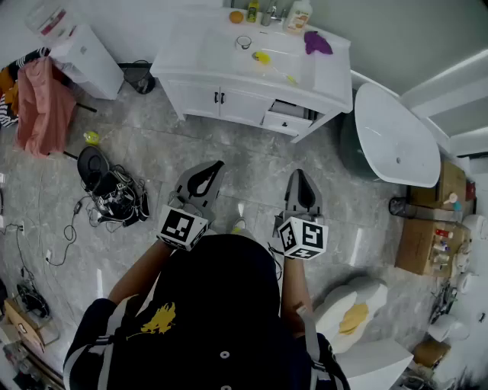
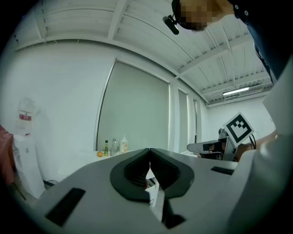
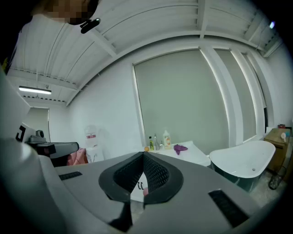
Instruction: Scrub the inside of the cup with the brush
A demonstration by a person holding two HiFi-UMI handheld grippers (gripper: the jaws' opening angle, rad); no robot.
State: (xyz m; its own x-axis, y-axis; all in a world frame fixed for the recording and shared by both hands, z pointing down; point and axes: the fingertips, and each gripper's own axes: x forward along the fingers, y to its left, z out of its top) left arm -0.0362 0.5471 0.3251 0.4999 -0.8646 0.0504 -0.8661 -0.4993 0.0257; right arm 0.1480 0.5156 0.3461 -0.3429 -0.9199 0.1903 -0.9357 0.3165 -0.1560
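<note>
White sink basin: yellow brush inside; cup nearby, perhaps inside too.

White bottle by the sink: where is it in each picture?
Head view: white bottle at the top edge, on the counter.
Left gripper view: white bottle low, left of centre.
Right gripper view: white bottle near the centre.
Shared landmark: the orange, left of it everywhere.

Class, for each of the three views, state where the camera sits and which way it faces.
Head view: on the head, steeply down at the vanity, left gripper, right gripper, arms.
Left gripper view: on that gripper, over shut jaws toward the vanity; right gripper shows.
Right gripper view: likewise, toward vanity and bathtub.
Shared: all show the vanity.
</note>
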